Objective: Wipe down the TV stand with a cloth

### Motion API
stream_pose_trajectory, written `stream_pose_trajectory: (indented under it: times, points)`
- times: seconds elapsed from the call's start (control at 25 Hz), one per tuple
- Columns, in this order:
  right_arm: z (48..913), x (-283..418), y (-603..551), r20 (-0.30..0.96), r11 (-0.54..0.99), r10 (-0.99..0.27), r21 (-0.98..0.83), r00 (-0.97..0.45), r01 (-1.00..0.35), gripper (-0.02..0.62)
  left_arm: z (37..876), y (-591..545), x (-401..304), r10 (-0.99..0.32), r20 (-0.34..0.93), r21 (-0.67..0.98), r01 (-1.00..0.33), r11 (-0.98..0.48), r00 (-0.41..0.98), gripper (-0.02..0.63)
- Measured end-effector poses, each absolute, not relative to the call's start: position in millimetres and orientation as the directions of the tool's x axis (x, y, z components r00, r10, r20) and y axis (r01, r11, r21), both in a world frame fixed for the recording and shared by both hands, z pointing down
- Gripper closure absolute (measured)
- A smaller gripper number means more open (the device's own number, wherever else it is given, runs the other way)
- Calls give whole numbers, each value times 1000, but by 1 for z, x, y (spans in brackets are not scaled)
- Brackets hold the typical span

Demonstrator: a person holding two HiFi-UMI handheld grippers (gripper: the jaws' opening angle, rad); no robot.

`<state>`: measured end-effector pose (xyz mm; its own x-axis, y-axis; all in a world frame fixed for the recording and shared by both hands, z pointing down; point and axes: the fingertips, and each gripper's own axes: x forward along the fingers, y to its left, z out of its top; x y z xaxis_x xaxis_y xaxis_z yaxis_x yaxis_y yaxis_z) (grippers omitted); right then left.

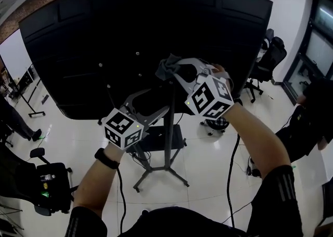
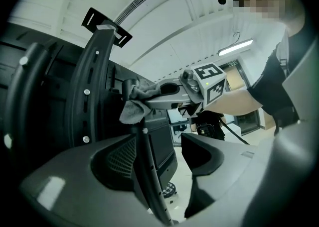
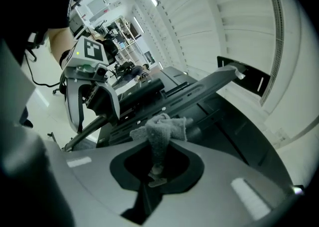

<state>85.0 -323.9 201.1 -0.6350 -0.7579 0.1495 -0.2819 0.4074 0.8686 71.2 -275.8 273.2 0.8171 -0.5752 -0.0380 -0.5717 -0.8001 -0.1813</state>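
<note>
Right gripper (image 3: 155, 172) tight around cloth (image 3: 162, 127)

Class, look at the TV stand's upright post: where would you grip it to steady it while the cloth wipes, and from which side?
Grip the post on its bare stretch below the cloth, coming from the left with the fingers either side of it. It is slim, straight and upright there, and the right gripper, shut on the cloth, already occupies the top.
</note>
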Motion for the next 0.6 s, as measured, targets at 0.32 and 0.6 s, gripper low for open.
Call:
stream_pose_trajectory:
  times: [0.32, 0.6]
  points:
    - [262, 85, -327, 216, 472, -746, 839, -630, -270, 574, 308, -278, 75, -577, 2, -153, -570, -807, 817, 301]
    - [273, 88, -323, 145, 438, -758, 835, -636, -332, 574, 341, -279, 79, -577, 37, -105, -571, -814, 816, 304]
